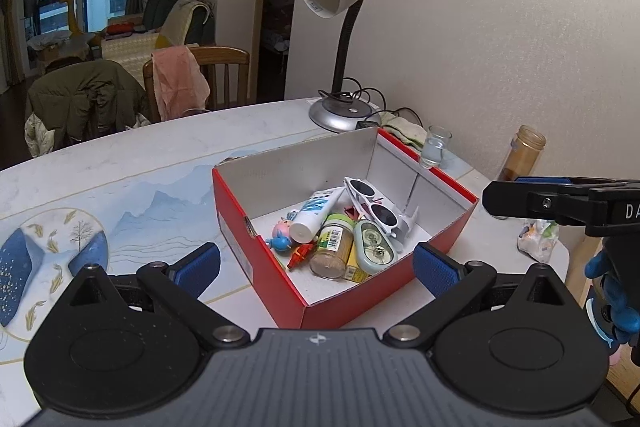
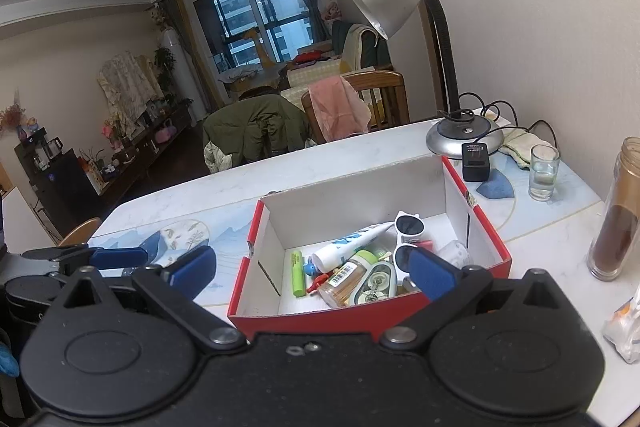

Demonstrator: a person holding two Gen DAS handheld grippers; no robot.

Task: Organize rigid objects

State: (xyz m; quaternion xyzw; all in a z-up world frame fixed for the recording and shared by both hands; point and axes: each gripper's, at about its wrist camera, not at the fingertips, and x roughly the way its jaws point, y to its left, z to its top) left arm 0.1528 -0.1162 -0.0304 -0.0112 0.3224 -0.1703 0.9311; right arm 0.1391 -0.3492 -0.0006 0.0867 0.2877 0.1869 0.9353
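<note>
Now both my left hand-held gripper [image 1: 316,269] and right hand-held gripper [image 2: 312,273] gape empty just before the red box [image 1: 260,255] on the bench. Inside it, the sunglasses [image 1: 374,205] look light, stiff, probably slippery; I'd pinch the bridge.
</note>
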